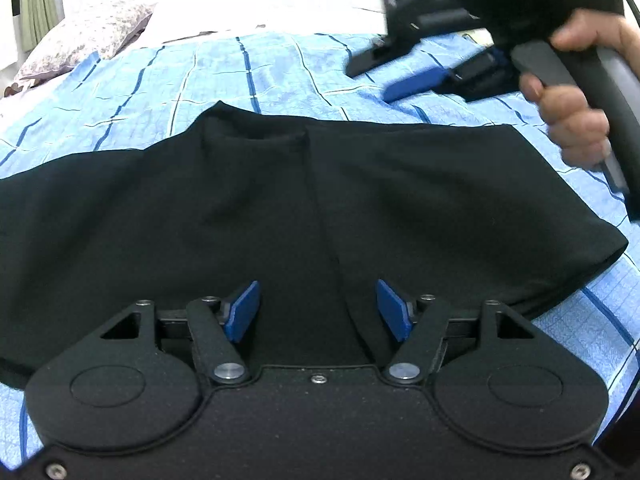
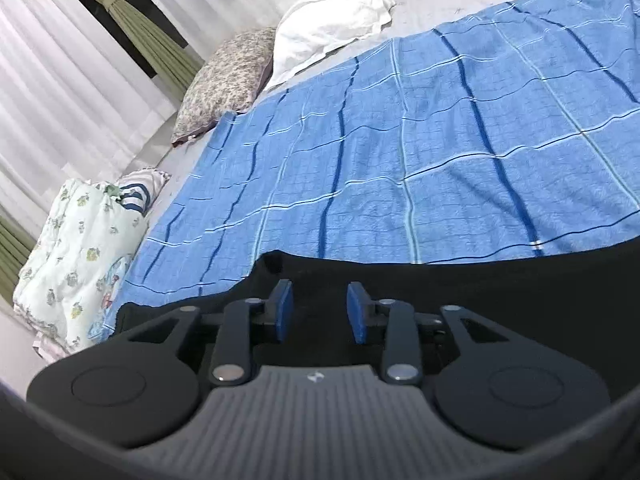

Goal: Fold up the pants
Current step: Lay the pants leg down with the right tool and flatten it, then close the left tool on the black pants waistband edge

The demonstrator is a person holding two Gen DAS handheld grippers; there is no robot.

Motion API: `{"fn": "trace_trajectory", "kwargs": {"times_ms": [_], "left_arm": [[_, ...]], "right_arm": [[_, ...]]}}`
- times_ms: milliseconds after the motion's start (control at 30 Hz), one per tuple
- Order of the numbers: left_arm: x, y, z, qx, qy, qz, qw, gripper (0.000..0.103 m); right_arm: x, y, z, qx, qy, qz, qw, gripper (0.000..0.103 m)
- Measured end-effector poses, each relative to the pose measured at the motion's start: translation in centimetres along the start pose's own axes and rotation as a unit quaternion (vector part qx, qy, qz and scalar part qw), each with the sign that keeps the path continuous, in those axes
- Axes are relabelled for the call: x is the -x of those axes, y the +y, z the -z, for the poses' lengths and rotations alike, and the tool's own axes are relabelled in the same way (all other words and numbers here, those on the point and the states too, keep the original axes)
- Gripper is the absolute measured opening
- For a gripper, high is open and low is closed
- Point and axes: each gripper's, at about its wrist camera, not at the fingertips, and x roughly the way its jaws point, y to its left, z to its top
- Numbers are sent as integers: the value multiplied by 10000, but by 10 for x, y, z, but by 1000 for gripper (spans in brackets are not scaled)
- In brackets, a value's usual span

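Observation:
The black pants [image 1: 280, 200] lie folded in a wide bundle across the blue checked blanket [image 1: 240, 68]. My left gripper [image 1: 318, 312] is open and empty, its blue pads just above the near part of the pants. In the left wrist view the right gripper [image 1: 404, 72] hovers over the blanket beyond the pants' far right corner, held by a hand [image 1: 572, 120], blurred, jaws apart. In the right wrist view the right gripper [image 2: 320, 312] is open and empty above the pants' edge [image 2: 480, 280].
The blue blanket [image 2: 440, 140] covers the bed. A floral pillow [image 2: 228, 76] and a white pillow [image 2: 332, 28] lie at the head. A folded patterned quilt [image 2: 80, 248] sits at the left. White and green curtains [image 2: 132, 20] hang behind.

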Motion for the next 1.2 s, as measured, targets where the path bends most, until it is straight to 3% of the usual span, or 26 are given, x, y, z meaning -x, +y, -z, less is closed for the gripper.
{"fn": "trace_trajectory", "kwargs": {"times_ms": [233, 533, 833, 1033, 1200], "left_arm": [[4, 9, 5, 36, 4, -108, 9999, 65], [16, 27, 4, 281, -34, -272, 9992, 67], [35, 65, 6, 681, -140, -712, 9950, 85], [40, 105, 9, 1189, -56, -982, 9880, 89], [45, 128, 12, 1403, -128, -1216, 9825, 96]], "right_arm": [[22, -16, 9, 16, -216, 310, 9993, 64], [28, -20, 39, 652, 63, 1182, 9908, 69], [37, 17, 99, 1828, -101, 1858, 9654, 76], [38, 28, 124, 1985, -228, 2129, 9564, 82], [40, 33, 139, 1879, -270, 2097, 9591, 88]]}}
